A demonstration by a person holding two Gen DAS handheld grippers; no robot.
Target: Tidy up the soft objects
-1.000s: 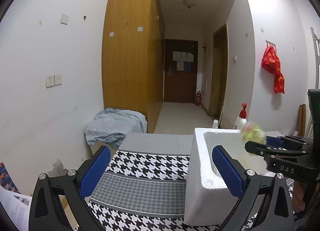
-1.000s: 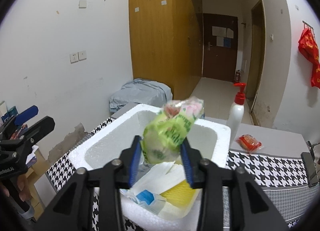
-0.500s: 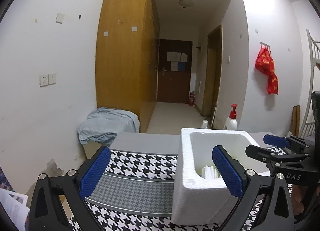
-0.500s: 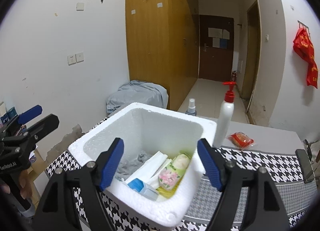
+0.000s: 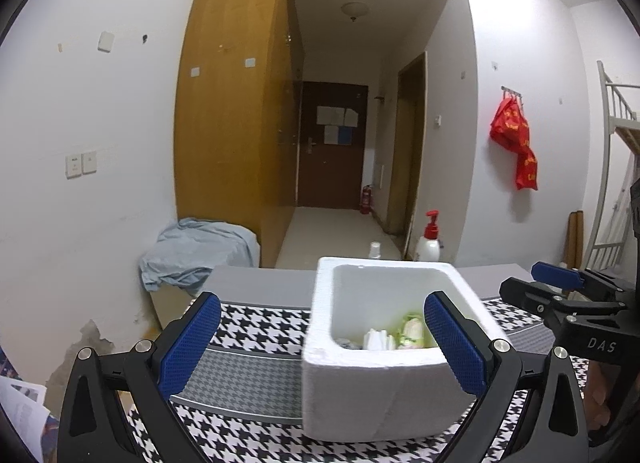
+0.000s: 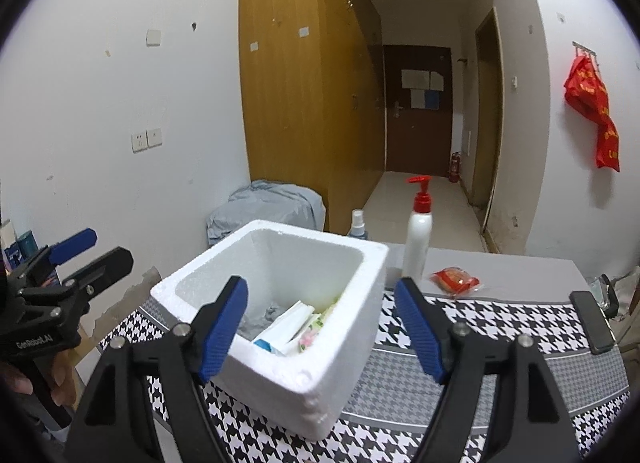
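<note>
A white foam box [image 5: 384, 387] [image 6: 348, 367] stands on the houndstooth table cloth [image 5: 248, 375] [image 6: 492, 323]. Inside lie a green floral tissue pack [image 5: 412, 329] [image 6: 310, 337], white tissue packs [image 5: 376, 339] [image 6: 288, 323] and a grey cloth [image 6: 260, 317]. My left gripper [image 5: 322, 347] is open and empty, near the box's front left. My right gripper [image 6: 322, 327] is open and empty, just above the box's near rim; it also shows in the left wrist view [image 5: 560, 295]. The left gripper shows in the right wrist view [image 6: 80, 255].
A white pump bottle with a red top [image 6: 418, 239] [image 5: 428, 243], a small spray bottle [image 6: 357, 223] and a red snack packet [image 6: 456, 279] stand behind the box. A black phone [image 6: 592, 321] lies at the table's right. A cloth-covered bin [image 5: 200, 251] stands by the left wall.
My right gripper opened and let the green tissue pack fall into the foam box, then drew back. The left gripper drew back and rose slightly, so the box's inside shows.
</note>
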